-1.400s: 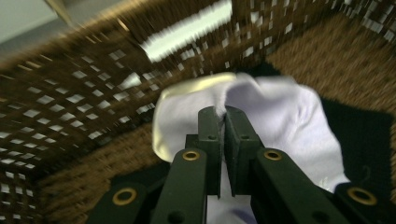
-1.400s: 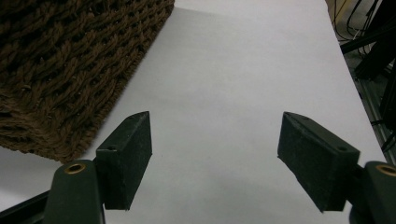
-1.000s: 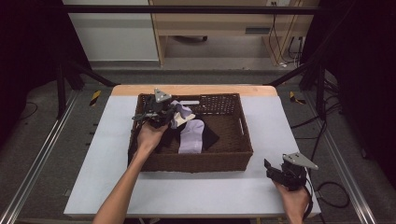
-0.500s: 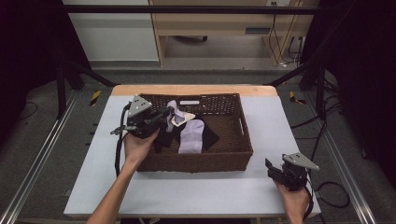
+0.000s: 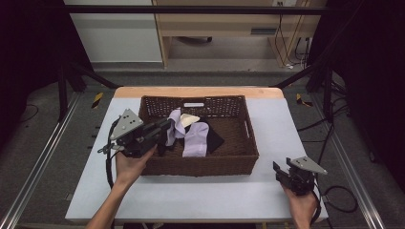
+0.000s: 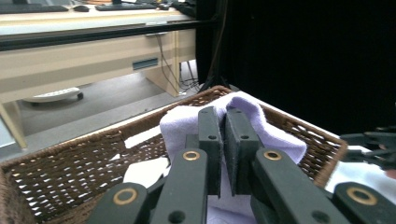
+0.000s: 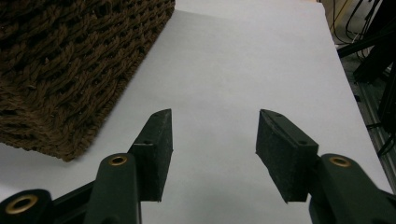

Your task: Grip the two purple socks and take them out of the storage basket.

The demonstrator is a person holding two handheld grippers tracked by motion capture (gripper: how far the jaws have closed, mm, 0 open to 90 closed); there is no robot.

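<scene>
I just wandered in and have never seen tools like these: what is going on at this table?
A person is working with a hand-held gripper in each hand. The left gripper is shut on a lavender sock and holds it over the left end of a brown wicker basket, where another lavender sock and some dark and cream pieces lie. The right gripper hangs over the white table by the basket's right corner; its jaws have just been closing, with a gap and nothing between them.

The basket (image 5: 198,164) sits mid-table (image 5: 191,200). Inside it, socks (image 5: 197,139) lie left of centre; the left gripper (image 5: 162,130) hangs over its left rim, the right gripper (image 5: 282,171) apparently off its front-right corner.
</scene>
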